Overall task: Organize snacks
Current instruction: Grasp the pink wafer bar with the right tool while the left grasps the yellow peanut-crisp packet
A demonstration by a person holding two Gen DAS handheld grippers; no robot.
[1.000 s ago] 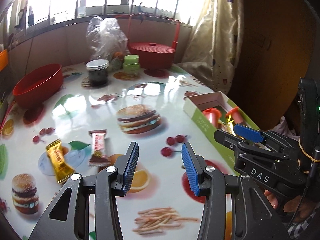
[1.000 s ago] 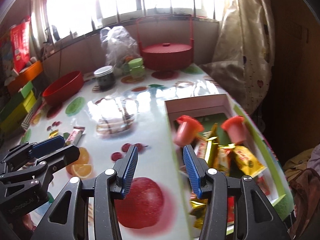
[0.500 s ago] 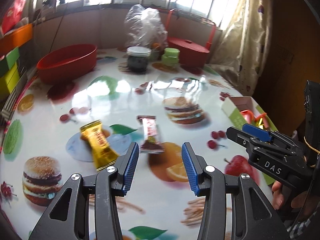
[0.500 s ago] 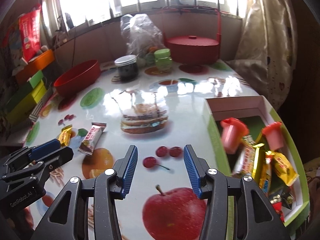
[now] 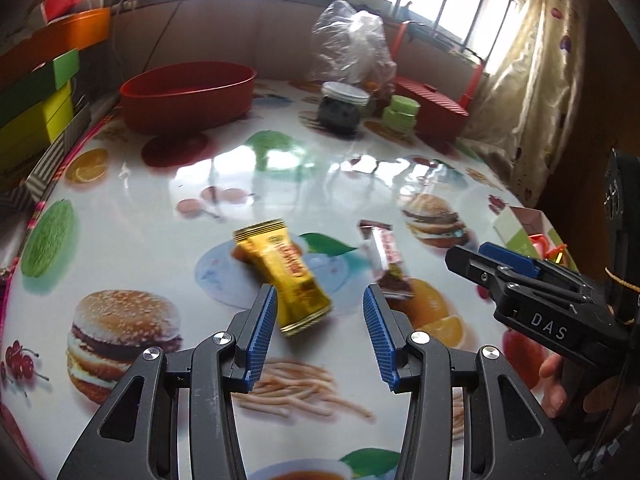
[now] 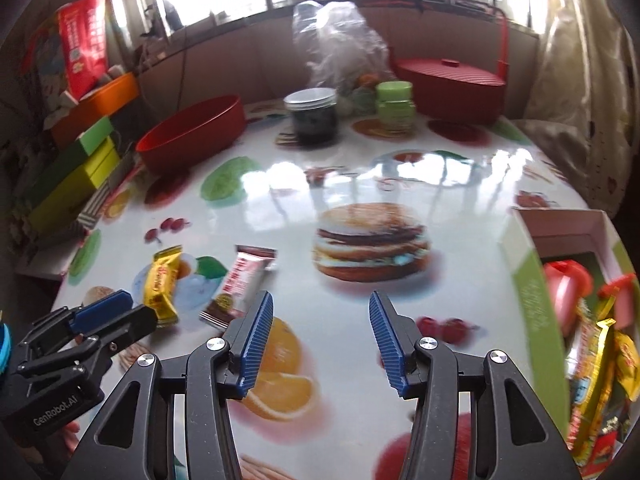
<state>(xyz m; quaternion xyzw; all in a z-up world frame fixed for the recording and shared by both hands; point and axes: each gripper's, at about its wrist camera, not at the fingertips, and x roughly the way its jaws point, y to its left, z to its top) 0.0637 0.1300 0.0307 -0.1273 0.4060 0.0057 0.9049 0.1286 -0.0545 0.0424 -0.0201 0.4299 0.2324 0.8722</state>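
A gold snack packet [image 5: 286, 274] lies on the printed tablecloth, its near end between the fingertips of my open left gripper [image 5: 320, 334]. A red-and-white snack bar [image 5: 384, 256] lies just right of it. In the right wrist view the gold packet [image 6: 162, 284] and the bar [image 6: 240, 284] lie left of my open, empty right gripper [image 6: 320, 344]. The green snack box [image 6: 532, 280] at the right edge holds several packets and two red-capped cups [image 6: 564, 288]. The left gripper [image 6: 104, 320] also shows in the right wrist view and the right gripper [image 5: 500, 268] in the left wrist view.
At the back stand a red bowl [image 5: 188, 94], a dark jar [image 5: 340, 108], a green tub [image 5: 402, 114], a clear plastic bag [image 5: 352, 44] and a red lidded basket [image 5: 432, 108]. Coloured boxes [image 5: 36, 112] are stacked at the left edge. A curtain [image 5: 532, 80] hangs on the right.
Both grippers have swung left across the table, away from the snack box. The gold packet now lies between my left fingertips. The bar sits nearer my right gripper.
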